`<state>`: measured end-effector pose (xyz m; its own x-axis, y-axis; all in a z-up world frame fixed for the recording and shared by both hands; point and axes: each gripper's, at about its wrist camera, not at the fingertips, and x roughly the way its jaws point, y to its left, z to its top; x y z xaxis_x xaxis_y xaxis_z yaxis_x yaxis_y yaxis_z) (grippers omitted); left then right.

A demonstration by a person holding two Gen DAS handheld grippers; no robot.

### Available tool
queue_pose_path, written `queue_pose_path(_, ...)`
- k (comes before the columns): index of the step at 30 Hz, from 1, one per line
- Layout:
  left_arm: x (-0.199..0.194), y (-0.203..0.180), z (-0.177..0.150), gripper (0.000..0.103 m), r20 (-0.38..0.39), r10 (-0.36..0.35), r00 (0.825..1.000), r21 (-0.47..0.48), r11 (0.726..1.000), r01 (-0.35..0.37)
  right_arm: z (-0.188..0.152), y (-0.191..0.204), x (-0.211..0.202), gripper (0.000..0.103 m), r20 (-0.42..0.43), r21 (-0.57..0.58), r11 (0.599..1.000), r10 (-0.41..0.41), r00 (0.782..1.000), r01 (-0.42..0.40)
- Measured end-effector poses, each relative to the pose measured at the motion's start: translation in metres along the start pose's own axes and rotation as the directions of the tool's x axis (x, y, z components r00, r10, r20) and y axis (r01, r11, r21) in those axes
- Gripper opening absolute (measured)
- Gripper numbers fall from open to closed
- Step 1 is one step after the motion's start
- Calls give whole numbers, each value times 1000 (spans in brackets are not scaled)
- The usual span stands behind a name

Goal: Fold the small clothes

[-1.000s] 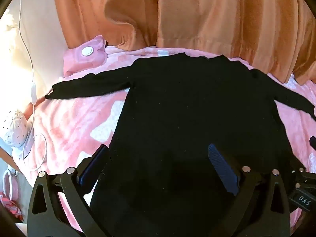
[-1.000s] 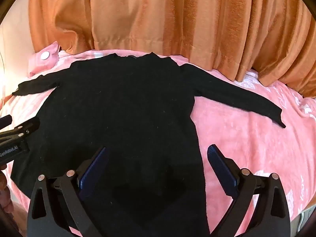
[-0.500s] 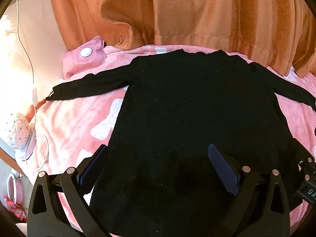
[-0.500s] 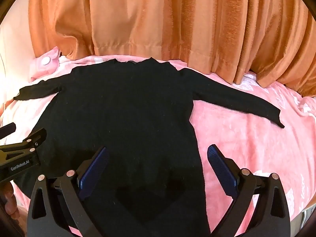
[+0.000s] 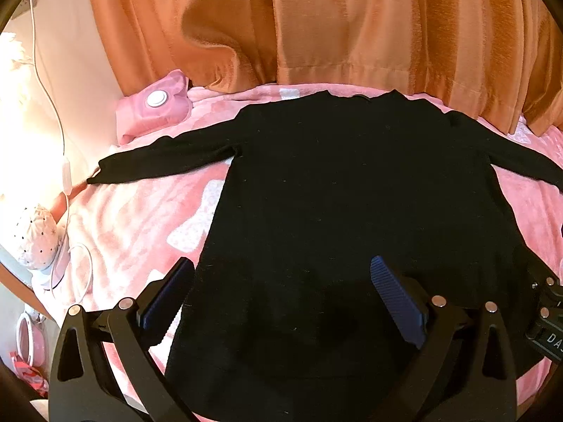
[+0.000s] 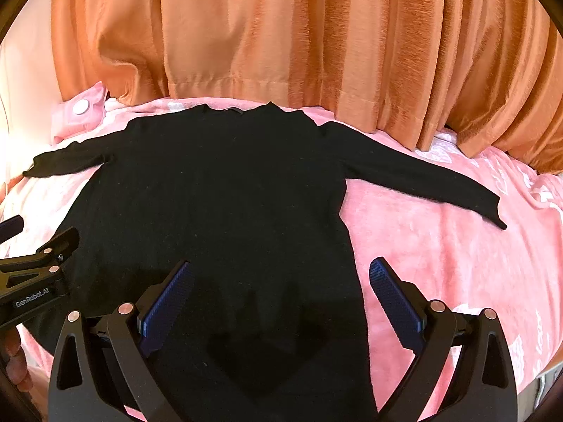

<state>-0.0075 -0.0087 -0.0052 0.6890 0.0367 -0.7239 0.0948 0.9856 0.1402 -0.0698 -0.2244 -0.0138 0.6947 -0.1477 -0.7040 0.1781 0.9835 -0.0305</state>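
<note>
Pink fleece blanket (image 6: pixel 440 263) beneath, orange curtain (image 6: pixel 316 35) behind: black long-sleeved sweater (image 6: pixel 225 190) laid flat, neckline toward curtain, both sleeves spread outward, left sleeve (image 5: pixel 165 161) angled toward bed edge, right sleeve (image 6: pixel 422 179) fully extended. Left gripper (image 5: pixel 281 302) held over hem with fingers spread wide, nothing between pads; right gripper (image 6: pixel 281 302) likewise spread and empty, above sweater's lower right edge. Pink pouch (image 5: pixel 155 109) with white button noted near left sleeve; white cable (image 5: pixel 67 172) and dotted white object (image 5: pixel 35 235) at bedside.
</note>
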Motion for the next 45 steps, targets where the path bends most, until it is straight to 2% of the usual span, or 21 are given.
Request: queue_pose_path(45,5,0,-2,98,-6,4,1000,7,1000,-4,1,4,-1,98,2,-5,1000,1,1000,-1)
